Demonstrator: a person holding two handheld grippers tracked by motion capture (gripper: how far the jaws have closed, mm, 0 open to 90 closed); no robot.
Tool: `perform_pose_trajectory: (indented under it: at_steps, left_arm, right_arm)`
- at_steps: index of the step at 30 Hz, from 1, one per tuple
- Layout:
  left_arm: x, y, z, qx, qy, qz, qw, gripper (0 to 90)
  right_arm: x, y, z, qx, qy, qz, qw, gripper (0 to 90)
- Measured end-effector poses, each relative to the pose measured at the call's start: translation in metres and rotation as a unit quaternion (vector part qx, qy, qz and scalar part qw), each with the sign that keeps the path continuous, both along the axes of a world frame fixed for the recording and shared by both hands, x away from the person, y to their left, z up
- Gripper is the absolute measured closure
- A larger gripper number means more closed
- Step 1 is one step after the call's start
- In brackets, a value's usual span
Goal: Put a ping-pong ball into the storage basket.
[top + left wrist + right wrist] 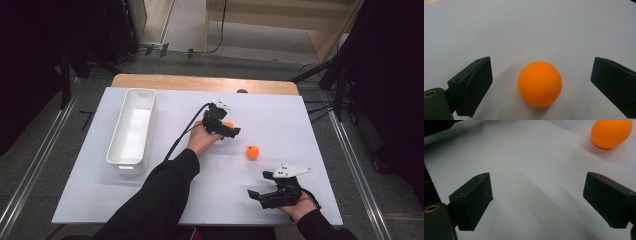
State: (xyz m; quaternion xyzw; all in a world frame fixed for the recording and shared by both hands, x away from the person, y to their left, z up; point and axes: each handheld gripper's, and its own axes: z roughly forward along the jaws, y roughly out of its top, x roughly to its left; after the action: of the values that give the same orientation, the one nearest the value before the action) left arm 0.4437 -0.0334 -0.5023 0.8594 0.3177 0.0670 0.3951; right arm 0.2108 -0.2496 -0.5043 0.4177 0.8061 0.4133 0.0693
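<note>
Two orange balls lie on the white table. The first orange ball (229, 124) (539, 83) rests between the wide-apart jaws of my left gripper (227, 127) (541, 86), touching neither jaw; that gripper is open. A second orange ball (253, 152) (611, 133) sits alone in the middle right of the table. My right gripper (262, 192) (537, 201) hovers near the table's front edge, open with nothing between its jaws, the second ball off beyond its far jaw.
A long white bin (133, 129) stands on the left part of the table (300, 120), empty as far as I can see. A wooden board (200, 82) edges the table's far side. The left gripper's cable (187, 130) trails back toward the person.
</note>
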Motion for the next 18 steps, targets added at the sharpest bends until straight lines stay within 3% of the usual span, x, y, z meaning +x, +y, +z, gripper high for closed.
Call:
perform_pose_trajectory:
  at_steps: [3,9,14,18]
  left_arm:
    - [-0.001,0.0,-0.004,0.004,-0.002,0.005,1.0,4.2]
    - [-0.002,-0.004,-0.012,0.047,-0.011,0.002,0.9988,4.2]
    - [-0.008,-0.009,-0.015,0.081,-0.045,-0.008,0.9957,4.2]
    - [-0.008,-0.009,-0.015,0.081,-0.045,-0.007,0.9957,3.9]
  right_arm:
    - [0.0,0.0,0.0,0.0,0.0,0.0,1.0,7.3]
    - [0.0,0.0,0.0,-0.002,0.001,-0.001,1.0,7.3]
    - [0.0,0.001,0.0,-0.003,0.0,-0.001,1.0,7.3]
    - [0.0,0.001,0.0,-0.004,0.0,0.002,1.0,7.3]
